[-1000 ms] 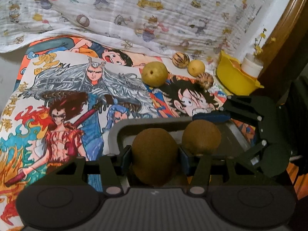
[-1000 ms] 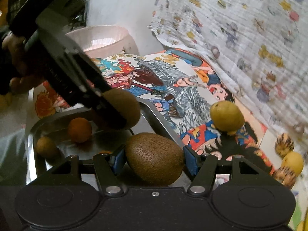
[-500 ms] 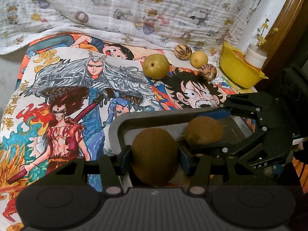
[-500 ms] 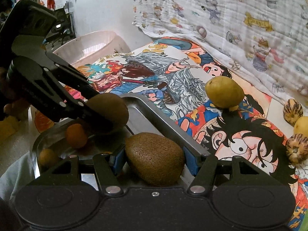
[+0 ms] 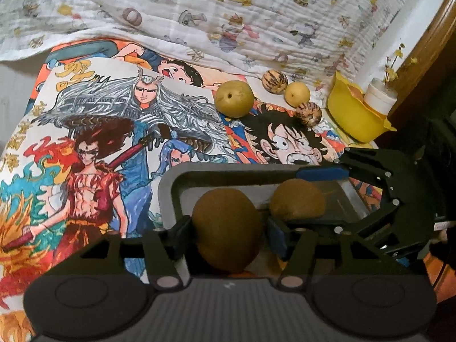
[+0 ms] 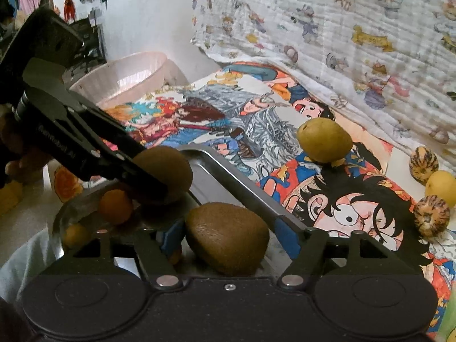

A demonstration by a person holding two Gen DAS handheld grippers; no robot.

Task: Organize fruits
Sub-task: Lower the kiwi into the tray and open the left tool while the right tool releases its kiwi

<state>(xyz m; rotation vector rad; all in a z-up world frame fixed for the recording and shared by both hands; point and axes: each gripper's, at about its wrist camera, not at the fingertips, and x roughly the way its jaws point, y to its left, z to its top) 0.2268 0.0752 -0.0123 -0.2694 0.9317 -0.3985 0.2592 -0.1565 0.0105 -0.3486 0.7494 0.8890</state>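
Two brown, fuzzy, egg-shaped kiwis sit over the grey metal tray (image 5: 168, 182), one between each of your grippers' blue pads. The kiwi in your left gripper (image 5: 226, 238) stands with its long axis running from near to far, its lower end close to the tray floor. The kiwi in your right gripper (image 6: 228, 238) lies on the tray, its long axis running left to right. Both sets of jaws have just been opening: a gap now shows between the pads and each kiwi, so neither fruit is squeezed. Whether the left kiwi already rests on the tray you cannot tell.

In the tray, to the left in the right wrist view, lie two small orange fruits (image 6: 115, 206). Beyond the tray, on the colourful cartoon-printed cloth (image 5: 94, 131), rest one large yellow-green pear (image 5: 233, 98), one smaller yellow round fruit (image 5: 297, 94) and two striped brown-and-cream round fruits (image 5: 275, 81). A yellow plastic bowl (image 5: 353, 119) stands far right.
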